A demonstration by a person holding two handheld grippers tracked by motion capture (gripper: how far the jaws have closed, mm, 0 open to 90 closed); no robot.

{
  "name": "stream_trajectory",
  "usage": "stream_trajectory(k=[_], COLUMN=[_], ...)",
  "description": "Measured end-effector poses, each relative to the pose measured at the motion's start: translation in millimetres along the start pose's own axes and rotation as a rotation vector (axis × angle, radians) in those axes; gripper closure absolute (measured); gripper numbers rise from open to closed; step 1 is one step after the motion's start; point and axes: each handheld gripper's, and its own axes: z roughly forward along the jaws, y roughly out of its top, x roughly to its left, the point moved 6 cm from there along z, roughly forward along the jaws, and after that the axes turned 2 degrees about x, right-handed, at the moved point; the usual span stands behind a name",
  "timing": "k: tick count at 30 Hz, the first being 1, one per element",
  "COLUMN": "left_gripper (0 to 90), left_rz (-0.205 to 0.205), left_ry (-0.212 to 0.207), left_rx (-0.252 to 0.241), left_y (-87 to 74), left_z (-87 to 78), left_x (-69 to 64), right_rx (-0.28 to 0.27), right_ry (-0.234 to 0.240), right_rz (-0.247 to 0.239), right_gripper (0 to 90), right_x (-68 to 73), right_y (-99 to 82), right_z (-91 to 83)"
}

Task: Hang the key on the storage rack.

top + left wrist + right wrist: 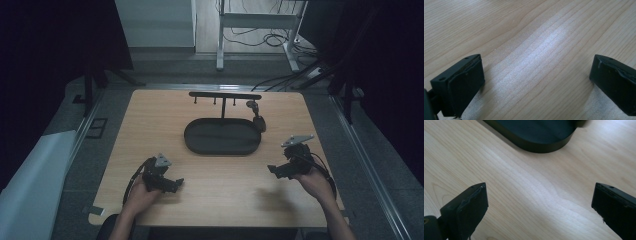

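**Both grippers wide apart over bare wood**

The tabletop (pixel 150 120) carries a dark oval tray (pixel 222 136) mid-far side, rack (pixel 224 95) behind it — left gripper (pixel 172 183) and right gripper (pixel 276 170), jaws spread and empty, flank it near the front edge.

My left gripper (pixel 176 184) and right gripper (pixel 273 170) were black with blocky jaws, each carrying a grey three-cornered plate at twelve o'clock and a dark cable.
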Motion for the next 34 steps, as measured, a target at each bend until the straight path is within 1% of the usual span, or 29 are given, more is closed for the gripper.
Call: stream_trajectory(k=[3, 8, 11, 15, 19, 22, 25, 29, 32, 34], left_gripper=[0.0, 0.0, 0.0, 0.0, 0.0, 0.0, 0.0, 0.0, 0.0, 0.0], left_rz=[0.0, -0.001, -0.001, 0.0, 0.0, -0.001, -0.001, -0.002, -0.002, -0.001], left_ry=[0.0, 0.0, 0.001, 0.001, 0.001, 0.002, 0.002, 0.002, 0.003, 0.003], left_rx=[-0.002, -0.004, -0.004, -0.003, -0.003, -0.003, -0.003, -0.003, -0.003, -0.003], left_y=[0.1, 0.1, 0.1, 0.0, 0.0, 0.0, 0.0, 0.0, -0.1, 0.0], left_z=[0.1, 0.2, 0.3, 0.2, 0.3, 0.2, 0.2, 0.2, 0.3, 0.3], left_x=[0.0, 0.0, 0.0, 0.1, 0.1, 0.0, 0.0, -0.1, -0.5, -0.7], right_rx=[-0.005, -0.021, -0.031, -0.061, -0.099, -0.111, -0.099, -0.073, -0.051, -0.049], right_ry=[0.007, 0.024, 0.023, 0.038, 0.036, 0.025, 0.023, 0.031, 0.028, 0.027], right_rz=[0.004, 0.03, 0.04, 0.057, 0.065, 0.058, 0.05, 0.054, 0.038, 0.035], right_gripper=[0.7, 0.7, 0.7, 0.7, 0.6, 0.6, 0.6, 0.6, 0.6, 0.6], right_x=[3.2, 8.2, 10.6, 15.7, 19.5, 20.6, 20.8, 22.0, 22.6, 22.7], right_y=[-6.0, -15.3, -21.0, -27.9, -34.5, -39.0, -44.2, -52.0, -55.7, -56.3], right_z=[6.2, 16.5, 22.8, 29.7, 37.1, 41.9, 46.9, 53.9, 56.6, 56.8])
